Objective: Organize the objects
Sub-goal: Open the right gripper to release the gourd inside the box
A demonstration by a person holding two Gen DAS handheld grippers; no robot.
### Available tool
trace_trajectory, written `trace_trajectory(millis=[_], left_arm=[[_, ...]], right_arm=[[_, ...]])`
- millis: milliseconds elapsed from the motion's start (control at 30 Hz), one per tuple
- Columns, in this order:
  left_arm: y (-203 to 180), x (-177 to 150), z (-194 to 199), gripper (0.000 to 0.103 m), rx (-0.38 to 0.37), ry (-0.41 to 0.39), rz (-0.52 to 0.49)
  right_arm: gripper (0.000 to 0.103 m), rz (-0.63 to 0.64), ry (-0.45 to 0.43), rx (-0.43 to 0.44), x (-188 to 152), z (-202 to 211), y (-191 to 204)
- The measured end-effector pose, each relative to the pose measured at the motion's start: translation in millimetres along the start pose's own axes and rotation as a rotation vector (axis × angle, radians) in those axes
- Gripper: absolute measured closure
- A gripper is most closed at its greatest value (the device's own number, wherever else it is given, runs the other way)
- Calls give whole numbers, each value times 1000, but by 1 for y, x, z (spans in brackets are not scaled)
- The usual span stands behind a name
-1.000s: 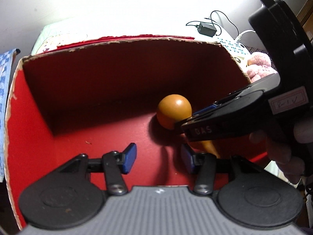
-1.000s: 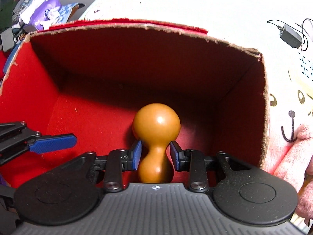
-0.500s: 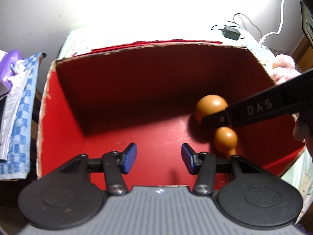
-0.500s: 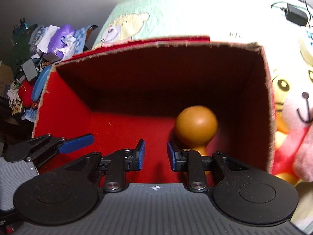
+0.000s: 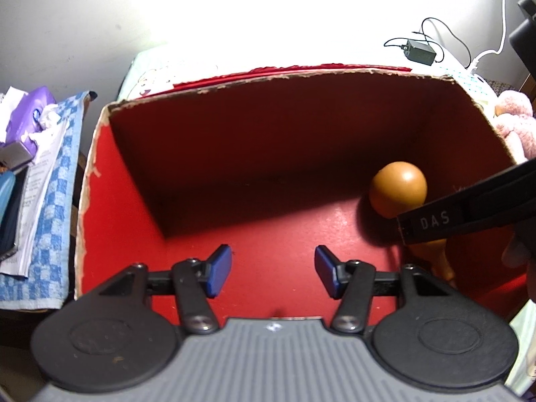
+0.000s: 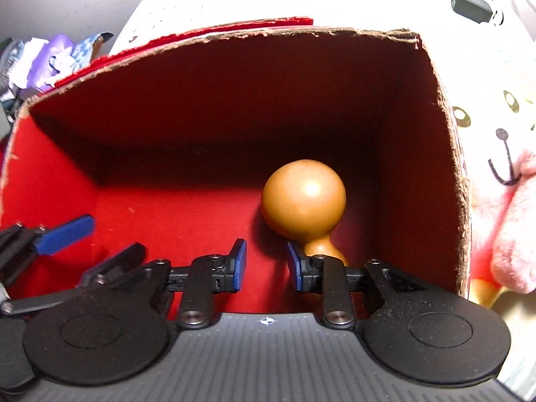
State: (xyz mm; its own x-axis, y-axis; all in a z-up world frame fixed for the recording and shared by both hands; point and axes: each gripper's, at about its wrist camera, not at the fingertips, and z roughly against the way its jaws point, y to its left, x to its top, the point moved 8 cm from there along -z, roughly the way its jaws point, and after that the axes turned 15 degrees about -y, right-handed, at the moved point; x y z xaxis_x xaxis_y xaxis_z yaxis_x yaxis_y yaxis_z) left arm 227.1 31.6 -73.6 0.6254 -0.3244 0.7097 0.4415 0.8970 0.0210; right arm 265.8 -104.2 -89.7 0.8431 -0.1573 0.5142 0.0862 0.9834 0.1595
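- Inside, the glossy orange gourd-shaped object lies on the floor of the red-lined cardboard box, near its right wall.
- Left gripper is opening, empty.
- Right gripper stands slightly parted, empty, beside the gourd's neck.

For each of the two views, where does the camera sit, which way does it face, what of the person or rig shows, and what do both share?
Left wrist: on the left gripper, looking steeply down into the red box; its empty jaws are opening, the right gripper crosses at right beside a hand.
Right wrist: on the right gripper, looking down at the orange gourd; jaws open, gourd behind the right pad; left gripper's fingertips at left.
Shared: box, gourd, pink plush toy, black charger.
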Motion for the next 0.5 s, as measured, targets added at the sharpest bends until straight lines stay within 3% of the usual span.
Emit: trace_trajectory(millis=[500], left_arm=[[4, 2, -4, 40, -3, -16, -56]], right_arm=[[75, -34, -32, 7, 2, -2, -2]])
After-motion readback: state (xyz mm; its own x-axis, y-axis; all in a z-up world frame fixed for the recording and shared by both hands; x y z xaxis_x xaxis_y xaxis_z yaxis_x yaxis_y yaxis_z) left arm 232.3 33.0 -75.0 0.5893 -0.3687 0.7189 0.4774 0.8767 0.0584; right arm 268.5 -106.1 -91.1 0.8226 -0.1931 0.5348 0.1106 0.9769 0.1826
